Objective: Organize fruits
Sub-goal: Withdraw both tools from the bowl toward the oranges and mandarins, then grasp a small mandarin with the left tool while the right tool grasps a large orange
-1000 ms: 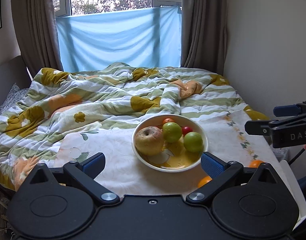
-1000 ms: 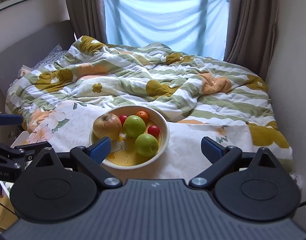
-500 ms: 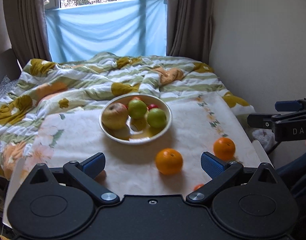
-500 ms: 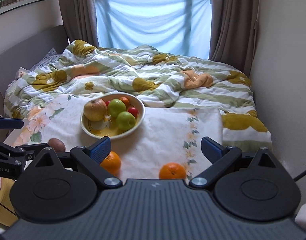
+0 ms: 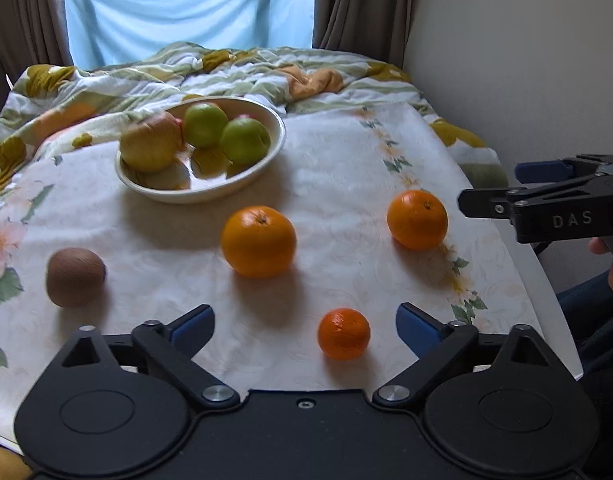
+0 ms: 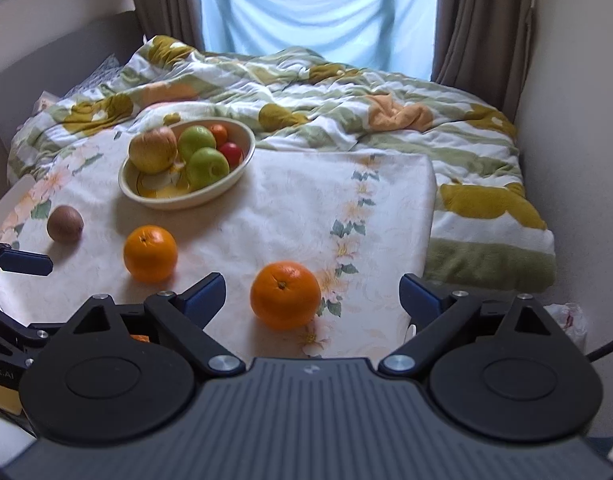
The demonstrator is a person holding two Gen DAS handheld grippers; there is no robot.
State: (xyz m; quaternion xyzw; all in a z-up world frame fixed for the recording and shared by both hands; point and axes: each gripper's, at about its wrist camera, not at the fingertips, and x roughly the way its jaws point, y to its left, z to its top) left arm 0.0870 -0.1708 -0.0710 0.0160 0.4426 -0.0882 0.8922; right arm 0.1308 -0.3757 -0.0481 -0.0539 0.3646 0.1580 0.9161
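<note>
Two grippers hover with fingers apart and empty: the left gripper (image 5: pixel 305 326) just beside a small mandarin (image 5: pixel 343 334), the right gripper (image 6: pixel 312 294) around a near orange (image 6: pixel 285 295). Farther on the floral cloth (image 5: pixel 338 168) lie another orange (image 5: pixel 258 241) and a brown kiwi (image 5: pixel 75 277). Beyond them stands the bowl (image 6: pixel 230 172) holding apples.

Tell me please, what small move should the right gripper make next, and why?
Probably lower the right gripper a little onto the orange just ahead of it. Its jaws stand wide open and empty, and that orange sits between the fingertips on the cloth, outside the bowl that already holds apples. The left gripper is also open, near the small mandarin.
</note>
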